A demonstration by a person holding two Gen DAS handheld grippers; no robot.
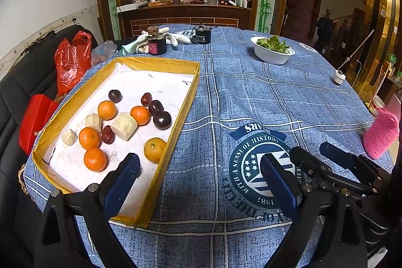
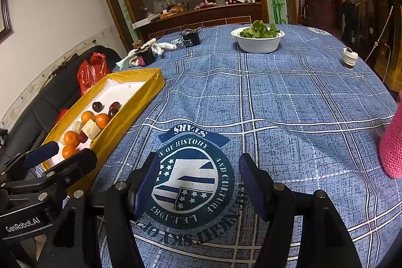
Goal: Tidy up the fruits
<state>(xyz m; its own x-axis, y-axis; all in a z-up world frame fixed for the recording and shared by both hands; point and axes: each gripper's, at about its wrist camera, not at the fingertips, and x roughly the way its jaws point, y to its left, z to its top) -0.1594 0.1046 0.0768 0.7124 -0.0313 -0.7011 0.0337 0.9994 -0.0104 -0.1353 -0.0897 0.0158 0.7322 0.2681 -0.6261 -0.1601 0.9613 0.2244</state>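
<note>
A yellow-rimmed white tray [image 1: 193, 82] lies on the table's left side and also shows in the right wrist view [image 2: 140, 97]. It holds several oranges [image 1: 95, 159], dark plums [image 1: 162, 120], red dates [image 1: 108, 134] and pale cut chunks [image 1: 124, 126]. My left gripper [image 1: 201, 167] is open and empty, its left finger over the tray's near end, its right finger over the cloth. My right gripper [image 2: 199, 167] is open and empty above the round emblem [image 2: 191, 180] on the cloth. It also shows in the left wrist view [image 1: 319, 150].
A blue plaid cloth [image 1: 251, 97] covers the table. A white bowl of greens [image 1: 272, 49] stands at the far right, a dark jar [image 1: 157, 44] and gloves at the far edge, a pink knitted object [image 1: 380, 136] at right. Red bags [image 1: 71, 59] lie on a black seat left.
</note>
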